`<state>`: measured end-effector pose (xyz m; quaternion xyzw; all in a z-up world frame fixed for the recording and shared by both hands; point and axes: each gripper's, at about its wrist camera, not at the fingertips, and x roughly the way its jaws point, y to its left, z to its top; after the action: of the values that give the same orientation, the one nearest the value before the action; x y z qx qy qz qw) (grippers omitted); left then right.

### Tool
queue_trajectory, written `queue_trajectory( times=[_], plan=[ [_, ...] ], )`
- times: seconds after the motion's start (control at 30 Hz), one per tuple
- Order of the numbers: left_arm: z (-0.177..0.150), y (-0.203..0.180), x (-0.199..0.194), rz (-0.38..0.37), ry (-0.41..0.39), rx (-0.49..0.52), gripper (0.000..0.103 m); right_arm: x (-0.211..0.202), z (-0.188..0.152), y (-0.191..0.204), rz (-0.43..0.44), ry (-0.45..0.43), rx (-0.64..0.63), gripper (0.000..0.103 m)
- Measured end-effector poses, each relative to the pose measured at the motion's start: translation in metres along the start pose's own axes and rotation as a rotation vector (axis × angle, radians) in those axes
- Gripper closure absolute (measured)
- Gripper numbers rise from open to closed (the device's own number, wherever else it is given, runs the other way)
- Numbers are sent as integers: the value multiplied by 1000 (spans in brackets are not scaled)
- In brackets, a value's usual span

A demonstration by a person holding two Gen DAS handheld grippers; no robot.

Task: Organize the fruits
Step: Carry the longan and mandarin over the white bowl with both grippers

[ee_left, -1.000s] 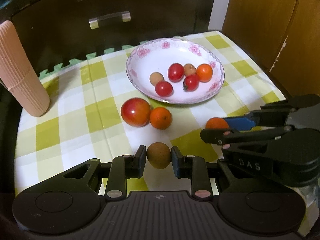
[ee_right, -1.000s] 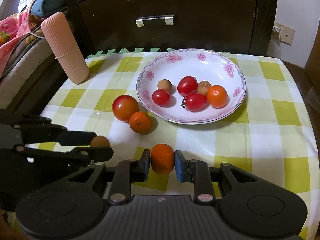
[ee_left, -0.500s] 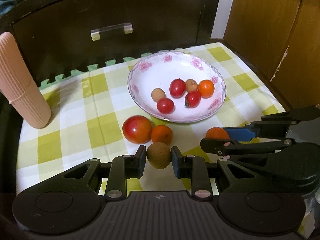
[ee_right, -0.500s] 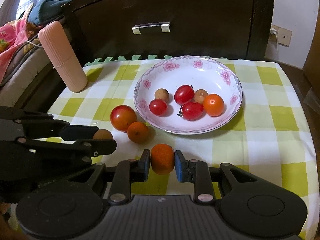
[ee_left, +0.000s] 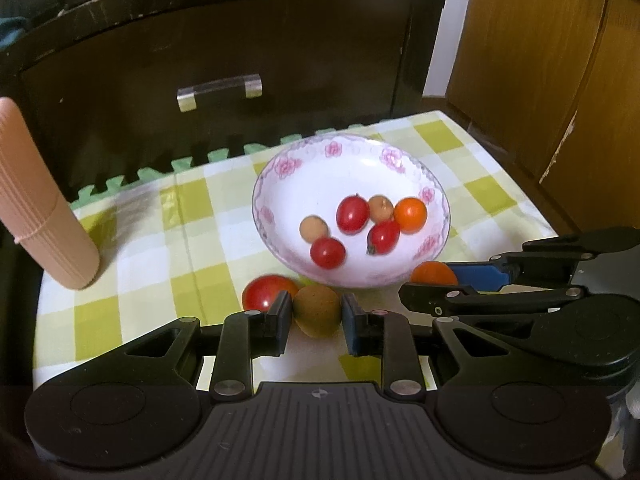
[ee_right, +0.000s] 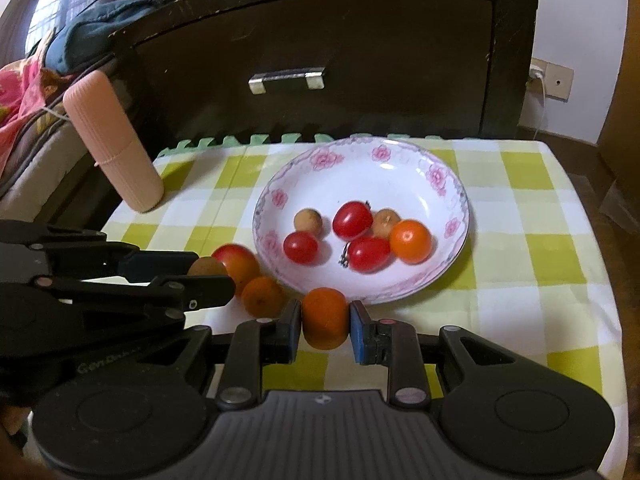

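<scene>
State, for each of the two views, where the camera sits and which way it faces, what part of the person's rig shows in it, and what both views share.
Left wrist: sits on the left gripper, looking forward along its fingers at the flowered plate; it grips a brown fruit; the right gripper enters at right.
Right wrist: sits on the right gripper, facing the same plate; it grips an orange; the left gripper enters at left.
Shared: plate, checked cloth, pink cylinder, dark drawer front.
</scene>
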<state>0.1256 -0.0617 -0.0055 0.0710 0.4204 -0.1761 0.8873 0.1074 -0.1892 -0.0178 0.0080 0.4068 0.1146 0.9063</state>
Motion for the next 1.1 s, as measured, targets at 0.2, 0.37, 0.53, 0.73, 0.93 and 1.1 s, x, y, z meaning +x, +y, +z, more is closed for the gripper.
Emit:
queue_trajectory(
  times=[0.2, 0.37, 0.53, 0.73, 0.93, 1.1],
  plan=[
    [13, -1, 5, 4, -19, 1, 70, 2, 11, -6, -8, -19, 12, 77],
    [27, -3, 12, 6, -36, 13, 70, 5, 22, -16, -14, -36, 43, 77],
    [43, -3, 22, 8, -50, 21, 70, 12, 36, -29, -18, -50, 78, 77],
    [56, -2, 40, 8, -50, 10, 70, 26, 50, -40, -35, -51, 86, 77],
    [65, -1, 55, 8, -51, 11, 70, 40, 57, -52, -36, -54, 103, 77],
    [72, 0, 68, 10, -45, 0, 70, 52, 63, -60, -42, -53, 114, 77]
  ],
)
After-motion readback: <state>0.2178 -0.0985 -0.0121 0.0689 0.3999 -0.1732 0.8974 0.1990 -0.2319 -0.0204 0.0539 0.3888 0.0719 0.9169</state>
